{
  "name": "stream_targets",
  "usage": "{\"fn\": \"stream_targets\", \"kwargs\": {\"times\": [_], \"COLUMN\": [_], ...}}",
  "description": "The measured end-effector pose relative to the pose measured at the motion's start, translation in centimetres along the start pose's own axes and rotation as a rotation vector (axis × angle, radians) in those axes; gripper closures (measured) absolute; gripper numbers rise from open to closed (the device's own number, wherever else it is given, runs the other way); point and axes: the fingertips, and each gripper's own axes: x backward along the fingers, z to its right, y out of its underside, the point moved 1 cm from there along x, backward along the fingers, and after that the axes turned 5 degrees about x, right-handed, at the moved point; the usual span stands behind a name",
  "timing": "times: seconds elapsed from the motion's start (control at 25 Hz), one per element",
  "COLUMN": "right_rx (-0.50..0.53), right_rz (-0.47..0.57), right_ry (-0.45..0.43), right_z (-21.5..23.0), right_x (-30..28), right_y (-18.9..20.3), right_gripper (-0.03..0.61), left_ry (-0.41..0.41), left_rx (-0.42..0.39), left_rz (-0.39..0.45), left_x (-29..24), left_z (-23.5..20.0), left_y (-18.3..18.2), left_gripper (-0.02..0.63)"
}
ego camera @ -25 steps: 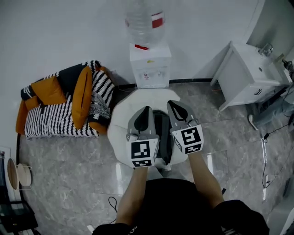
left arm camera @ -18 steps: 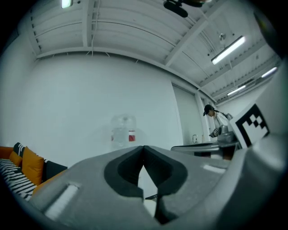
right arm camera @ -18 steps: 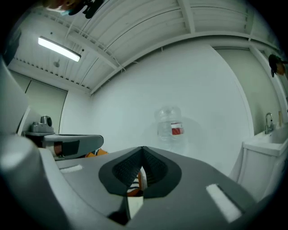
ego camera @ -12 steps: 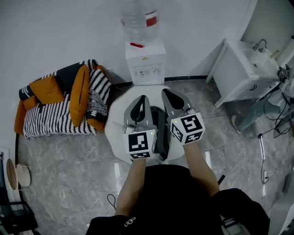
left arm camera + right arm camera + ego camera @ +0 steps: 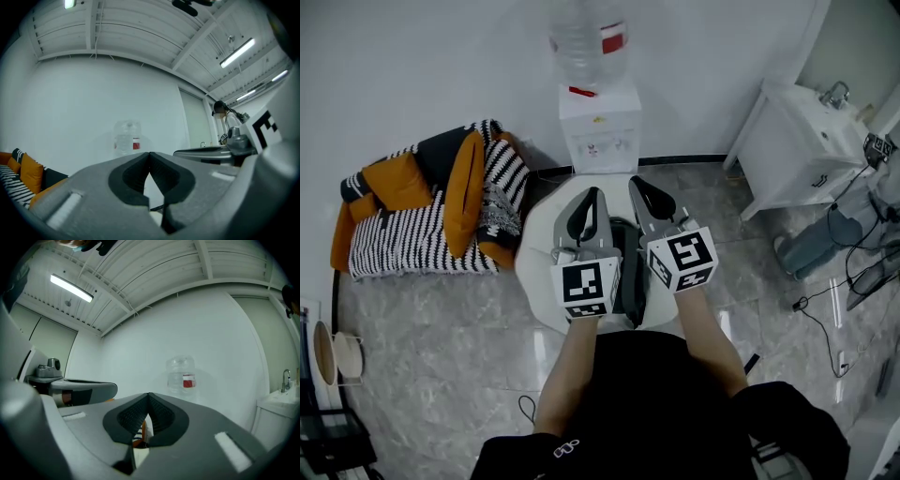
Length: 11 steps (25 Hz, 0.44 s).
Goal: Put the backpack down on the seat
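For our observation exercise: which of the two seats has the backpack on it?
The round white seat, under the backpack; the striped seat bears orange cushions instead.

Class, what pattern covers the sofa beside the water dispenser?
The sofa has black-and-white stripes; clearest in the head view.

Backpack [image 5: 628, 277] mostly hidden under left tool [image 5: 589, 193] and right tool [image 5: 636, 182]; top of water bottle [image 5: 586, 42] beyond the upper edge.

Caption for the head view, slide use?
Left gripper and right gripper, both shut, over the backpack on the white seat; water dispenser behind.
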Motion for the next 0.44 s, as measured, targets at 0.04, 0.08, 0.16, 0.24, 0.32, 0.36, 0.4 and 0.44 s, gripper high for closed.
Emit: {"fn": "stream_targets", "kwargs": {"times": [0.04,0.08,0.16,0.24,0.32,0.36,0.4,0.44], "right_rx": [0.000,-0.002,0.004,0.019,0.027,0.031,0.035,0.040], "right_rz": [0.000,0.001,0.009,0.015,0.020,0.021,0.022,0.022], "right_ry": [-0.001,-0.004,-0.008,-0.009,-0.009,-0.008,-0.008,-0.008], "right_z": [0.1,0.2,0.2,0.3,0.5,0.7,0.8,0.9], "right_x": [-0.1,-0.1,-0.1,-0.1,-0.2,-0.3,-0.3,-0.4], "right_y": [-0.1,-0.2,-0.6,-0.9,-1.0,-1.1,-1.1,-1.1], "right_gripper": [0.572,0.572,0.572,0.572,0.572,0.572,0.572,0.572], "left_ry": [0.001,0.002,0.004,0.003,0.003,0.003,0.005,0.006], "left_rx": [0.016,0.033,0.048,0.044,0.040,0.039,0.038,0.037], "left_rz": [0.000,0.001,0.011,0.020,0.021,0.021,0.020,0.019], "left_x": [-0.2,-0.3,-0.3,-0.4,-0.7,-0.8,-1.0,-1.2], "left_z": [0.0,-0.1,-0.2,-0.3,-0.3,-0.3,-0.3,-0.3], "left_y": [0.0,-0.1,-0.5,-0.8,-0.7,-0.6,-0.5,-0.4], "left_gripper": [0.614,0.614,0.614,0.614,0.614,0.614,0.614,0.614]}}
